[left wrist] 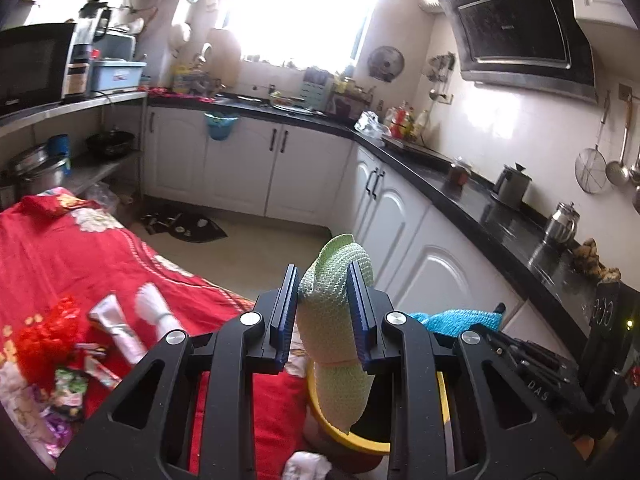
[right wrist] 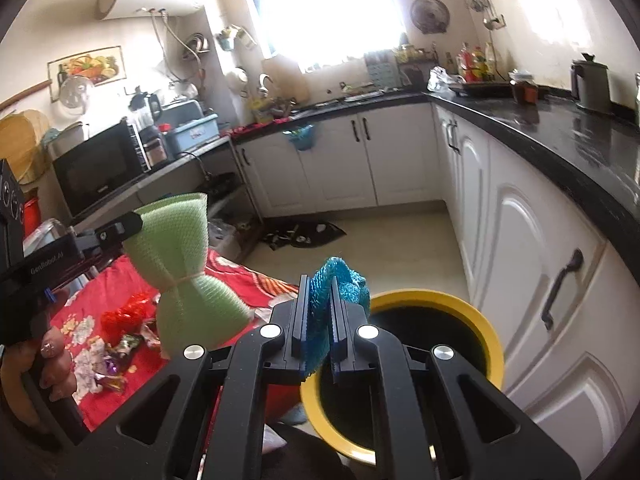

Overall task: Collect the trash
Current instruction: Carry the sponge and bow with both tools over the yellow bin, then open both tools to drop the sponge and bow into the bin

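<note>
the right gripper (right wrist: 320, 320) fingers clench blue mesh (right wrist: 340, 280) above the yellow bin (right wrist: 484, 320); the left gripper (left wrist: 326, 312), marked "genrobot.ai", grasps green mesh (left wrist: 336, 308).

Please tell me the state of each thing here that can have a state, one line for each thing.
left tongs: shut on green foam net
right tongs: shut on blue foam net
green foam net: held, tied at middle
blue foam net: held, crumpled
yellow bin: open, no lid
</note>
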`<action>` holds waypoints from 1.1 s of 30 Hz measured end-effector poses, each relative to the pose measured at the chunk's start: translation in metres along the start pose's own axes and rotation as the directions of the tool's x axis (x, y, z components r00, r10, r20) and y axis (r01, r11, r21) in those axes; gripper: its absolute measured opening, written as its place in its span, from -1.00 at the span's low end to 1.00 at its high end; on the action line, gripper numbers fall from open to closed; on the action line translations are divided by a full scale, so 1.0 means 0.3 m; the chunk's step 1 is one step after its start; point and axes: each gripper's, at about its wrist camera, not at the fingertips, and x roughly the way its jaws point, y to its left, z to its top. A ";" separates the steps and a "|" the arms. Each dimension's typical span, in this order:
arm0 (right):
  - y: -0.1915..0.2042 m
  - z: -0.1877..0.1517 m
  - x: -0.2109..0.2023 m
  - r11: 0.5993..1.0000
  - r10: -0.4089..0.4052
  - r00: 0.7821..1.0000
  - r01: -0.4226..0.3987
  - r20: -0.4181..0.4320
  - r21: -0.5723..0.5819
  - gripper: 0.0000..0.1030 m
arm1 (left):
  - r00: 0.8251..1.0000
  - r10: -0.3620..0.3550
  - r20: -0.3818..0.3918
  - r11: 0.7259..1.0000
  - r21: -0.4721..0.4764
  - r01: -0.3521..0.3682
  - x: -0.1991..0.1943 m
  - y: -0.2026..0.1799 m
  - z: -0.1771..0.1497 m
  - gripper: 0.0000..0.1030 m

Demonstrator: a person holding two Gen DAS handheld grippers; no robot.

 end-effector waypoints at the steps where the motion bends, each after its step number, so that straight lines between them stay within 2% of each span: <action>1: -0.009 -0.009 0.000 1.000 -0.009 1.000 0.009 -0.007 0.004 -0.84 | 1.000 -0.004 -0.005 1.000 0.005 0.004 0.016 -0.013 -0.004 -0.64; 11: -0.123 -0.080 0.028 0.994 -0.093 0.992 0.097 -0.081 0.056 -0.84 | 0.992 -0.051 -0.112 0.998 0.029 0.055 0.213 -0.109 -0.093 -0.64; 19: -0.190 -0.138 0.092 0.982 -0.147 0.976 0.164 -0.160 0.099 -0.83 | 0.978 -0.071 -0.198 0.995 0.058 0.084 0.330 -0.159 -0.169 -0.64; 24: -0.234 -0.160 0.120 0.974 -0.154 0.968 0.182 -0.196 0.132 -0.76 | 0.966 -0.068 -0.248 0.995 0.052 0.084 0.381 -0.161 -0.205 -0.62; 26: -0.247 -0.163 0.126 0.970 -0.161 0.965 0.193 -0.207 0.146 -0.66 | 0.962 -0.069 -0.263 0.995 0.046 0.084 0.389 -0.151 -0.212 -0.44; 27: -0.250 -0.165 0.126 0.969 -0.162 0.965 0.195 -0.209 0.149 -0.64 | 0.962 -0.059 -0.266 0.996 0.042 0.073 0.391 -0.144 -0.214 -0.15; 28: -0.250 -0.167 0.125 0.968 -0.169 0.963 0.201 -0.209 0.148 -0.61 | 0.963 -0.054 -0.266 0.997 0.040 0.067 0.392 -0.142 -0.215 -0.06; 30: -0.250 -0.167 0.123 0.967 -0.175 0.962 0.208 -0.209 0.148 -0.37 | 0.962 -0.045 -0.269 0.998 0.035 0.057 0.390 -0.131 -0.214 0.04; 33: -0.249 -0.165 0.118 0.967 -0.179 0.963 0.210 -0.200 0.145 -0.28 | 0.965 -0.034 -0.260 0.999 0.033 0.044 0.371 -0.116 -0.207 0.29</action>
